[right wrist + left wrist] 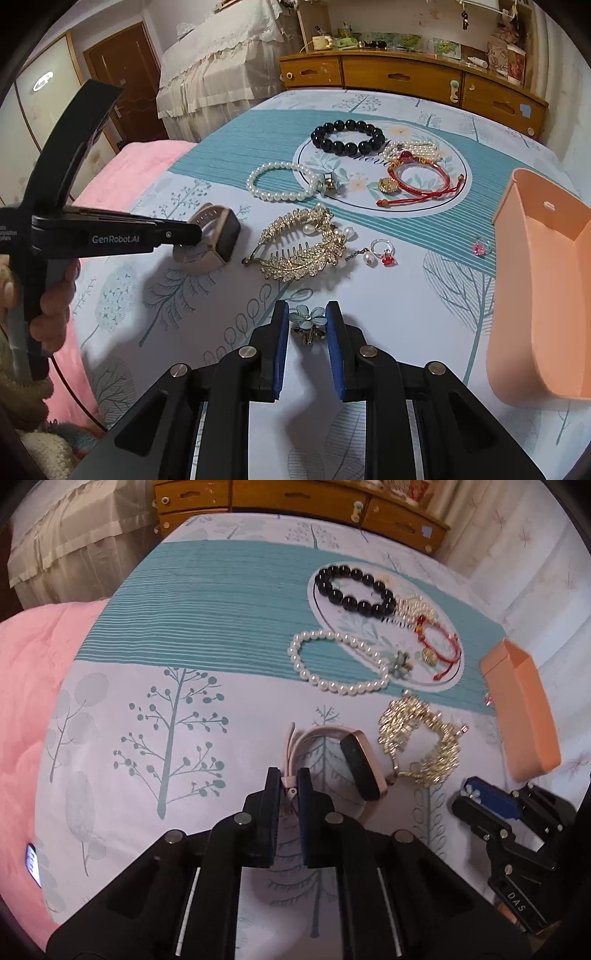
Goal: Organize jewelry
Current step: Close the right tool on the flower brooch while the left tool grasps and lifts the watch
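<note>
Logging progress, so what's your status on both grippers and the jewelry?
Left gripper shut on watch strap. Right gripper shut on blue flower clip. Orange bin empty, path clear.

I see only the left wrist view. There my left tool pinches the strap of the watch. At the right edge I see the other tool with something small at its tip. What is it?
Observer: The right tool is closed on a small blue-green flower clip.
Operator: Thank you. Is any ring on the bed? I find none beside the gold comb.
Observer: Yes, a ring with a red stone lies on the sheet just right of the gold comb.
Operator: And the orange box, is something already in it?
Observer: It seems not. The part of the inside of the orange box that shows is bare.
</note>
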`<state>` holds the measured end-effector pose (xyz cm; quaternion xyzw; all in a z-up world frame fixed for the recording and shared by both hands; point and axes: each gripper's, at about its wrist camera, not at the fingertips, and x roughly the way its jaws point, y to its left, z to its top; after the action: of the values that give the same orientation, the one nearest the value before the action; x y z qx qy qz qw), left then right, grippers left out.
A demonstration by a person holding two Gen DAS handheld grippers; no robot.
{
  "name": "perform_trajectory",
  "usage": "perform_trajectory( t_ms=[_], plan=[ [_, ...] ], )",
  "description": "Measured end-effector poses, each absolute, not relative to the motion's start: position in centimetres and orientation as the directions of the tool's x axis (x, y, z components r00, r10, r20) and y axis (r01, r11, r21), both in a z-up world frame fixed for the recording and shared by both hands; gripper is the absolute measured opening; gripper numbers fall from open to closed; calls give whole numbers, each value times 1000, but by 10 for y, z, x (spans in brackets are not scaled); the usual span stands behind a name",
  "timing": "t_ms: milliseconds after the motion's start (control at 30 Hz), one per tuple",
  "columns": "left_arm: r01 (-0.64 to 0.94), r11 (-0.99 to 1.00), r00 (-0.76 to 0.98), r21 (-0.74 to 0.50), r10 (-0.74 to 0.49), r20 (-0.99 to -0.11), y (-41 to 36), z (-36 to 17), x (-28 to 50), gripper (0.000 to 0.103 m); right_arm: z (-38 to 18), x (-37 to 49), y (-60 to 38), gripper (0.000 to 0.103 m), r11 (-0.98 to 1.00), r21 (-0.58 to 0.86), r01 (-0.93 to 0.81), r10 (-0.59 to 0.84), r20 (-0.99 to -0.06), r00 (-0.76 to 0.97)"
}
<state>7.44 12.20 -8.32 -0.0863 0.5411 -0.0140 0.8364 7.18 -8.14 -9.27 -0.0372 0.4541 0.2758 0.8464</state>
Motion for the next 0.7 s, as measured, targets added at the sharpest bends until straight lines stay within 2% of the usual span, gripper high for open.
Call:
perform_trajectory(
  t_ms=[167, 433, 700],
  plan=[
    [-83, 978, 469, -193, -132, -873, 120, -58, 64, 6, -77, 64, -91, 20, 839, 214, -500, 468, -753, 463],
    [25, 974, 566, -223, -198, -800, 85, 3, 53, 6, -37, 48, -120, 20, 861, 204, -466, 466, -682, 563],
    [182, 946, 602, -270, -324, -730, 10, 45, 72, 6, -12, 42, -179, 20, 942, 132, -307, 318, -639, 701]
  ],
)
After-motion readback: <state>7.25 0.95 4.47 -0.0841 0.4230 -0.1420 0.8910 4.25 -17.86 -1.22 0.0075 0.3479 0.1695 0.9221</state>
